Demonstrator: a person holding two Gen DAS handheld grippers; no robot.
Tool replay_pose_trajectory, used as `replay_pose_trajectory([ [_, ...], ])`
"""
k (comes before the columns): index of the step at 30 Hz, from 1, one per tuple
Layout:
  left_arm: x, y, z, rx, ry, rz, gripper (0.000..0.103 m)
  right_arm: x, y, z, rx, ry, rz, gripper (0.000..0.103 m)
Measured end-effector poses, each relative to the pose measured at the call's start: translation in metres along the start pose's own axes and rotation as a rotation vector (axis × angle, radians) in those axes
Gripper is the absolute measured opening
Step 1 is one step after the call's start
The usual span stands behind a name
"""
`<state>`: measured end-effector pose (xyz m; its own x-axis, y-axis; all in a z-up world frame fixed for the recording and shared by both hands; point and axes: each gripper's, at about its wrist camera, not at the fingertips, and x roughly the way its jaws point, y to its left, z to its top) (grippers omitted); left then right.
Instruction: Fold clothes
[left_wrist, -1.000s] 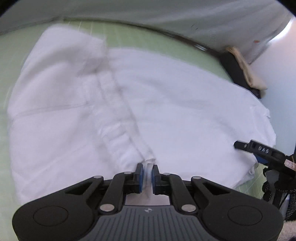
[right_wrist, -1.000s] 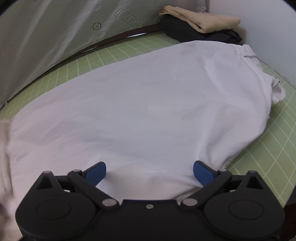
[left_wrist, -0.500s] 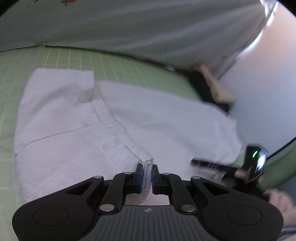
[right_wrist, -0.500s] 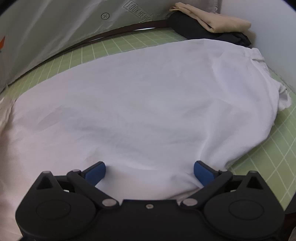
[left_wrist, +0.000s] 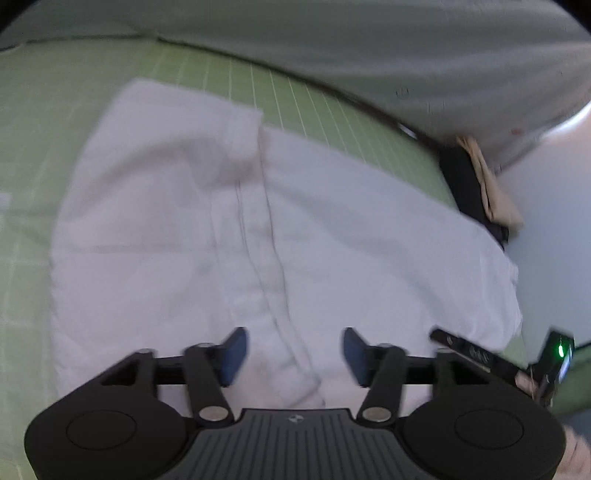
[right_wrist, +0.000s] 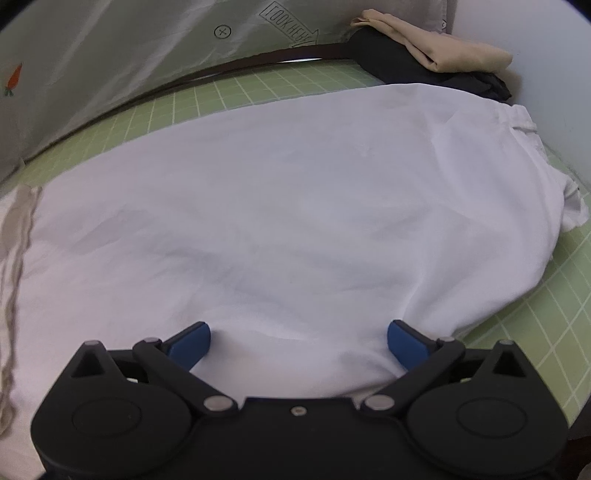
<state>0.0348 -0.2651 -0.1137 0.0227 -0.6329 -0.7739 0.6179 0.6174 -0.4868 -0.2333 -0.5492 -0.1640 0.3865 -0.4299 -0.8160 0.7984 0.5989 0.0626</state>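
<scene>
A white garment (left_wrist: 332, 229) lies spread on the green grid mat (left_wrist: 110, 74), with a stitched band (left_wrist: 258, 236) running down its middle toward me. My left gripper (left_wrist: 294, 350) is open and empty just above the near end of that band. In the right wrist view the same white garment (right_wrist: 295, 206) fills the mat (right_wrist: 535, 332). My right gripper (right_wrist: 298, 341) is open, its blue pads resting over the near edge of the cloth. The right gripper (left_wrist: 498, 360) also shows at the lower right of the left wrist view.
A folded stack of a dark garment (right_wrist: 424, 70) with a beige one (right_wrist: 436, 48) on top sits at the far corner of the mat, also seen in the left wrist view (left_wrist: 476, 184). A grey printed sheet (right_wrist: 110, 48) hangs behind the mat. A pale wall (right_wrist: 546, 44) is at the right.
My left gripper was shut on the near end of the white band and has now opened, letting the cloth drop onto the garment. The right gripper has stayed open in place.
</scene>
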Motion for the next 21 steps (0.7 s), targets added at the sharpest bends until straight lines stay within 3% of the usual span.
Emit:
replay_pose_trajectory([
  [4,-0.002,0.003,0.015,0.041,-0.05,0.172,0.076,-0.019,-0.023,0.004,0.103,-0.069,0.03,0.103],
  [7,0.01,0.013,0.021,0.03,-0.028,0.303,0.076,-0.03,-0.049,0.009,0.201,-0.118,0.022,0.103],
  [10,0.024,0.017,0.018,0.098,0.02,0.382,0.077,-0.037,-0.078,0.013,0.314,-0.164,0.013,0.103],
  [14,0.045,0.0,0.01,0.224,0.062,0.458,0.096,-0.037,-0.112,0.016,0.44,-0.201,0.044,0.103],
  [18,0.053,-0.006,0.007,0.237,0.079,0.504,0.1,-0.039,-0.131,0.023,0.507,-0.235,0.078,0.103],
  [21,0.055,-0.002,0.012,0.215,0.096,0.496,0.103,-0.052,-0.136,0.03,0.483,-0.286,0.025,0.103],
])
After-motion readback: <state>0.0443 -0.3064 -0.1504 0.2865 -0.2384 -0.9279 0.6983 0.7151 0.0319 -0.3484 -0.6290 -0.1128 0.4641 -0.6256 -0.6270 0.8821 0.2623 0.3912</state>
